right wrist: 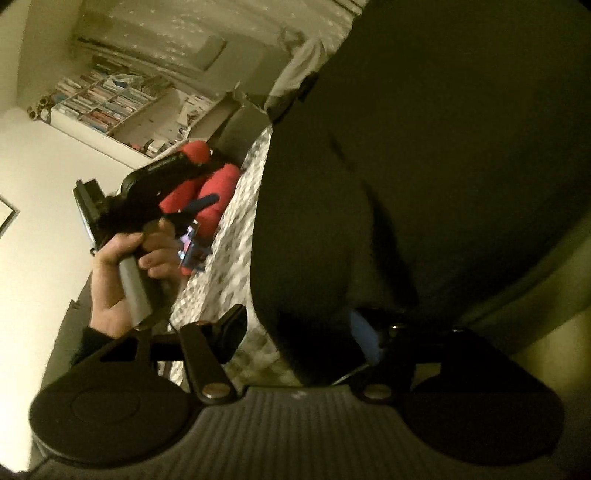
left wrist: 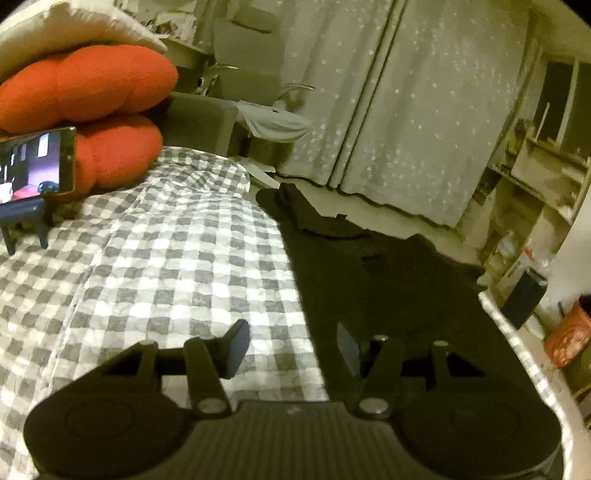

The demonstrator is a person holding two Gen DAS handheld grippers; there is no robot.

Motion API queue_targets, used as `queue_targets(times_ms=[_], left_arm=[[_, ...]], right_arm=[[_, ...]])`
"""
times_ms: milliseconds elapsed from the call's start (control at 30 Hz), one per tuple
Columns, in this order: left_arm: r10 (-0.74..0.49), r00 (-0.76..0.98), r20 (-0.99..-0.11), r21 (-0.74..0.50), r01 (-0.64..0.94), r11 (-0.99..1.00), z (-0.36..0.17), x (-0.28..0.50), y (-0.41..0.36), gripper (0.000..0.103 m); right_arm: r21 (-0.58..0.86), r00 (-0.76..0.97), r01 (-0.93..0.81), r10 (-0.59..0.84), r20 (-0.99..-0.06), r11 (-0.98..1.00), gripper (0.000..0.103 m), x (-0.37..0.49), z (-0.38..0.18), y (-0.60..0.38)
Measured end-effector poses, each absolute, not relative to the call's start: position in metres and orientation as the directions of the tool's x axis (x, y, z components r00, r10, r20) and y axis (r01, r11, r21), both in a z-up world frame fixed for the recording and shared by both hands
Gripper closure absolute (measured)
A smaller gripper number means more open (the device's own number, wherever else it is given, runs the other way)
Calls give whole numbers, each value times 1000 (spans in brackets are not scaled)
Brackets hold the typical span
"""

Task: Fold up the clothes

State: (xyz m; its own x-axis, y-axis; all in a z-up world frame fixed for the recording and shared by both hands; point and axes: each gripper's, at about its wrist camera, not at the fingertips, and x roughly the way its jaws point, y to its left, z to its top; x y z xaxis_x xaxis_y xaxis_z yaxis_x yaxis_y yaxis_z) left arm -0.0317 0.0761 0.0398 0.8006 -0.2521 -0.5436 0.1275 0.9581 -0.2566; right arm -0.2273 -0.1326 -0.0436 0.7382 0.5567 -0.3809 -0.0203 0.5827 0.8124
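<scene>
Left claw (left wrist: 291, 347): released, fingers spread wide, nothing between them; it hovers over the bed (left wrist: 147, 258) with its checked cover. Dark garment (left wrist: 369, 280): lies on the bed ahead of this claw and to its right, the cloth's near edge running under the right-hand finger (left wrist: 347, 349). Red cushions (left wrist: 85, 96): stacked far ahead to the left, a pale pillow (left wrist: 55, 29) on top. Phone (left wrist: 33, 166) on a small stand: just in front of the cushions, screen lit.

Right claw (right wrist: 303, 332): fingers well apart, the dark garment (right wrist: 424, 166) hanging between them and filling the space ahead and to the right; whether the fingers press the cloth cannot be told. Hand (right wrist: 122, 269): ahead to the left of this claw, gripping the handle of the other device. Bookshelf (right wrist: 103, 103): far ahead on the left.
</scene>
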Motion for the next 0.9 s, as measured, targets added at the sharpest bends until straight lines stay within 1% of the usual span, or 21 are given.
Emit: queue_targets(times_ms=[100, 267, 333, 367, 400, 433, 467, 667, 900], left_arm=[[-254, 796, -550, -254, 130, 958, 37, -30, 75, 49], [-251, 802, -542, -255, 127, 958, 37, -31, 77, 49], [-250, 804, -539, -252, 129, 959, 38, -33, 76, 49], [-248, 806, -538, -247, 130, 960, 38, -33, 76, 49], [-244, 806, -539, -244, 129, 961, 38, -34, 76, 49], [-241, 807, -539, -240, 127, 962, 38, -34, 76, 49], [-238, 807, -540, -237, 126, 963, 38, -34, 76, 49], [-231, 810, -539, -234, 120, 965, 39, -33, 78, 49], [-224, 809, -544, -219, 120, 968, 38, -32, 77, 49]], right_arm=[[807, 723, 16, 551, -417, 590, 38, -230, -50, -131], [829, 726, 51, 549, -413, 557, 39, -233, -55, -140], [835, 730, 61, 546, -411, 547, 55, -232, -57, -141], [837, 731, 66, 545, -411, 543, 75, -232, -57, -142], [835, 730, 61, 546, -411, 547, 86, -232, -56, -141], [835, 731, 54, 549, -406, 547, 87, -234, -55, -138], [836, 731, 47, 552, -402, 546, 93, -235, -55, -136], [843, 736, 40, 555, -388, 537, 97, -245, -51, -122], [833, 728, 2, 570, -380, 553, 98, -248, -43, -103]])
